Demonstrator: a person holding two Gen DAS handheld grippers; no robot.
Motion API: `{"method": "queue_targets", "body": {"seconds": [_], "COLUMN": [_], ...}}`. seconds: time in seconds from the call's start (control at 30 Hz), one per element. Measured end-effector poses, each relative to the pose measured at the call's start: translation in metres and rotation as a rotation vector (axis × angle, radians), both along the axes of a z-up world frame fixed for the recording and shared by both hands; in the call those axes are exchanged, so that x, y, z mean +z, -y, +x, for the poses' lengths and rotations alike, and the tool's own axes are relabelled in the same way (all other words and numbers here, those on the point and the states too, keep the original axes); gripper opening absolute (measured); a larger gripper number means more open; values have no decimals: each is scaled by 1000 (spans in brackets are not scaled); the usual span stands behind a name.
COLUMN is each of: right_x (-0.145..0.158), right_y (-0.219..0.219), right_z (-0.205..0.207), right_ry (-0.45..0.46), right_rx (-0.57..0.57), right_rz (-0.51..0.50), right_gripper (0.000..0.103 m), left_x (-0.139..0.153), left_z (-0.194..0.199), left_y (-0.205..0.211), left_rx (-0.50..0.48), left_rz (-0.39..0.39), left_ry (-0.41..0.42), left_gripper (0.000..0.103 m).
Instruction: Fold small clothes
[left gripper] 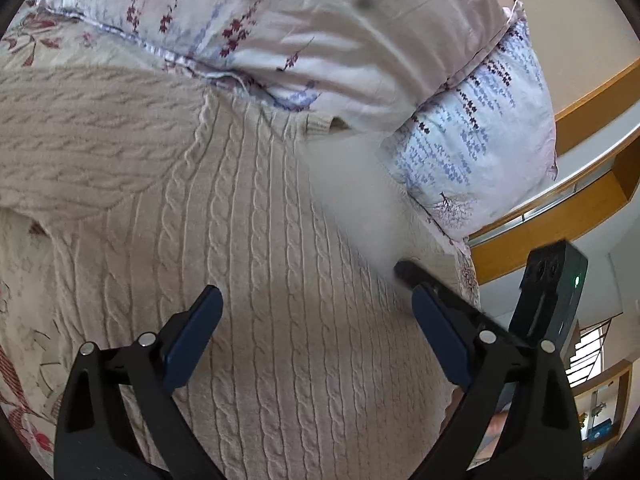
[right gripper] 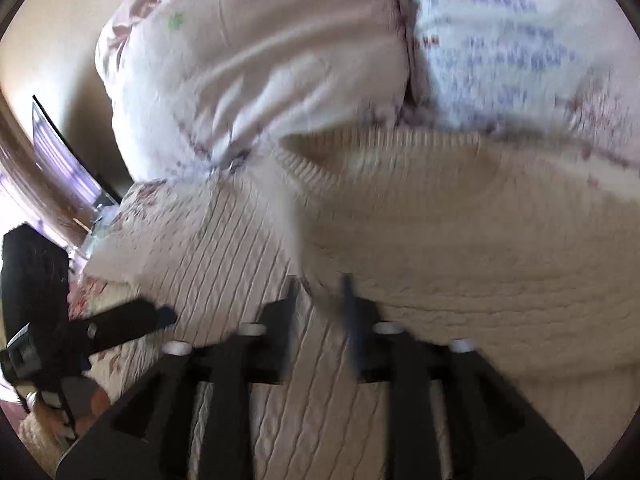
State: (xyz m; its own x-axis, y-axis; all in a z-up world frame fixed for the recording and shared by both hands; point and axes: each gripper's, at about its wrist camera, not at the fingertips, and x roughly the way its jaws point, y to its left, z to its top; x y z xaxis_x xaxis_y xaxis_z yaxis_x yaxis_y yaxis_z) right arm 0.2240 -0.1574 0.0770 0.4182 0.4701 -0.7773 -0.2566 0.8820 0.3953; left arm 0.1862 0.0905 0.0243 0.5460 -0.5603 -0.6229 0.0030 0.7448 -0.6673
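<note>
Floral bedding (left gripper: 24, 320) covers the bed, with two pillows (left gripper: 312, 40) piled beyond both grippers. Spread flat on it lies a cream cable-knit sweater (left gripper: 260, 240), directly under and ahead of the left gripper (left gripper: 316, 304), whose jaws stand wide apart with nothing between them. Over the same sweater (right gripper: 240, 248), one sleeve folded across its body, the right gripper (right gripper: 320, 296) hovers with jaws parted and empty, though motion blur smears that view.

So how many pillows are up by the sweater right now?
2: a pale pink floral pillow behind the sweater, and a blue-patterned pillow beside it to the right. Others may lie out of view.
</note>
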Motion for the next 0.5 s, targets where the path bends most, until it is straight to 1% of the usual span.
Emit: {"method": "queue_targets", "body": {"seconds": [0.03,0.13,0.17,0.23,0.27,0.33,0.37,0.43,0.5], "right_x": [-1,-1,-2,-11,-16,-32,-36,-44,-49], "right_y": [7,42,65,109,125,168,182,204,219], "right_z": [-4,-18,-24,-34,-39,-51,-54,-60,-58], "right_ry": [-7,-27,-46,-104,-129,-185,-192,-193,-178], "right_rx": [-16,-115,-185,-338,-398,-567,-624,-730,-784], "right_rz": [25,101,155,264,303,383,397,415,450], "right_gripper": [56,57,57,57,56,55,53,49,45], "left_x": [-1,-5,-7,-10,-12,-16,-18,-21,-24], "left_z": [1,7,9,15,17,23,27,31,36], "left_y": [0,2,3,4,5,6,7,7,8], "left_rx": [-2,-7,-6,-1,3,14,22,32,38], "left_rz": [-5,-49,-62,-90,-102,-125,-131,-137,-127], "left_ry": [-4,-23,-32,-50,-58,-76,-89,-100,-107], "left_gripper": [92,85,83,78,76,66,65,57,51]}}
